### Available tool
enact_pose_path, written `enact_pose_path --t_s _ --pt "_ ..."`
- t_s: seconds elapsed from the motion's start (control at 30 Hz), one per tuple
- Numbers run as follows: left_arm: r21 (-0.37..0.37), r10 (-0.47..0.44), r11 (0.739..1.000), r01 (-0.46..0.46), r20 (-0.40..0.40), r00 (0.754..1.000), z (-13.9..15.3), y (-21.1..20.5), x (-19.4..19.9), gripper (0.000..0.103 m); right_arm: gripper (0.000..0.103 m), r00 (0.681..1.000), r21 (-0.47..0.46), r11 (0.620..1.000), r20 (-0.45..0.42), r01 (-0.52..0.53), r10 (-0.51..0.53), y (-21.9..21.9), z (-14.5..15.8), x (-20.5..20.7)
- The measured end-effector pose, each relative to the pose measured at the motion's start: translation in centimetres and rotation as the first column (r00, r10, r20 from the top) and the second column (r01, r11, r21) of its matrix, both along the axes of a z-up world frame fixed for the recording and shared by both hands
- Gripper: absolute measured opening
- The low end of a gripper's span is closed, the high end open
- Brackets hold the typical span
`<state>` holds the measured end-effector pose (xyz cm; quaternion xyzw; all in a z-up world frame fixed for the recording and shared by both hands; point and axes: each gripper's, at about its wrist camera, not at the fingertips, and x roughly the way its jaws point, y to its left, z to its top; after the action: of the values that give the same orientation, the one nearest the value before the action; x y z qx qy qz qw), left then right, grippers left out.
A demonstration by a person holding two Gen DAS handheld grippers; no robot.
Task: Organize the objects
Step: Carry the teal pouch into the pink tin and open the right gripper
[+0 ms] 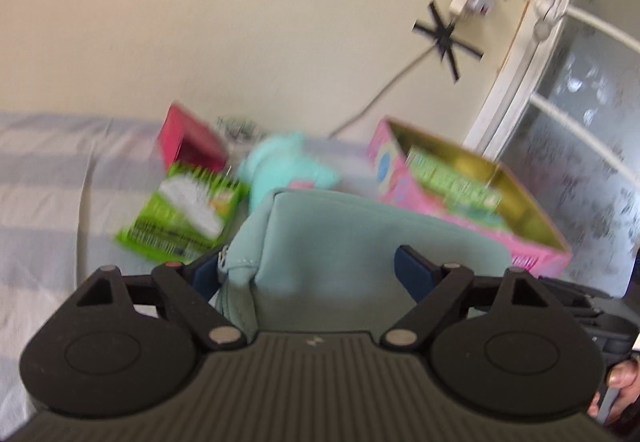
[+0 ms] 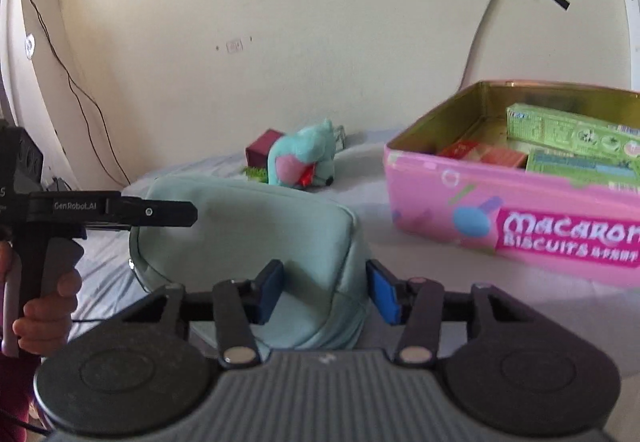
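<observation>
A soft teal pouch sits between the fingers of my left gripper, whose blue pads touch it on both sides. In the right wrist view the same pouch is pinched at its near right corner by my right gripper. A finger of the left gripper reaches over the pouch's left end there, with a hand on its grip. To the right stands an open pink biscuit tin holding green boxes and red-orange ones.
On the striped bed sheet behind the pouch lie a teal plush toy, a dark red box and a green packet. The cream wall runs close behind, with a taped cable. A frosted window is at the right.
</observation>
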<state>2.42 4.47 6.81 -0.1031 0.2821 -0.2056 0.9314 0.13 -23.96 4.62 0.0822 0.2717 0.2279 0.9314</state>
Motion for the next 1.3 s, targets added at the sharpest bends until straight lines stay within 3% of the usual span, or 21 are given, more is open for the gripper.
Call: enact_pose_path --t_s 0.13,0.3,0.5,0.67,0.77,0.8,0.9,1.03,1.3 --pt "-0.022 0.0 1.0 0.002 0.091 0.996 3.2 -3.2 1.0 0.089 0.046 0.99 0.013 0.998 0.131 0.056 -0.057 -2.4 3.4 0.1" --pt "-0.009 -0.056 0.998 0.058 0.146 0.988 4.7 -9.3 3.0 0.09 0.047 0.969 0.033 0.988 0.19 0.153 -0.157 -6.9 5.6 1.5" --pt "0.018 -0.123 0.992 0.122 0.108 0.986 3.7 -16.5 6.6 0.09 0.047 0.937 0.05 0.961 0.213 0.272 -0.276 -13.4 6.0 3.8" --pt "0.039 -0.133 0.991 0.131 0.057 0.99 1.9 -20.5 10.1 0.09 0.049 0.934 0.03 0.947 0.161 0.319 -0.32 -16.9 4.0 7.2" --pt "0.086 -0.133 0.987 0.134 -0.009 0.991 0.4 -22.6 12.1 0.09 0.053 0.922 0.007 0.93 0.128 0.367 -0.365 -17.9 2.4 9.3" --pt "0.115 -0.129 0.985 0.13 -0.013 0.991 0.1 -23.3 12.4 0.09 0.059 0.911 0.008 0.919 0.132 0.394 -0.391 -18.3 2.0 9.5" --pt "0.192 -0.127 0.974 0.122 0.018 0.992 -0.4 -24.6 11.9 0.091 0.066 0.893 0.076 0.902 0.128 0.425 -0.431 -19.2 1.4 9.8" --pt "0.23 -0.132 0.966 0.119 0.039 0.991 -0.6 -24.7 10.8 0.091 0.066 0.886 0.117 0.896 0.138 0.429 -0.443 -19.2 1.1 8.7" --pt "0.182 -0.141 0.975 0.127 0.068 0.988 0.7 -22.0 7.6 0.091 0.071 0.891 0.096 0.916 0.214 0.39 -0.401 -15.1 2.4 5.0"
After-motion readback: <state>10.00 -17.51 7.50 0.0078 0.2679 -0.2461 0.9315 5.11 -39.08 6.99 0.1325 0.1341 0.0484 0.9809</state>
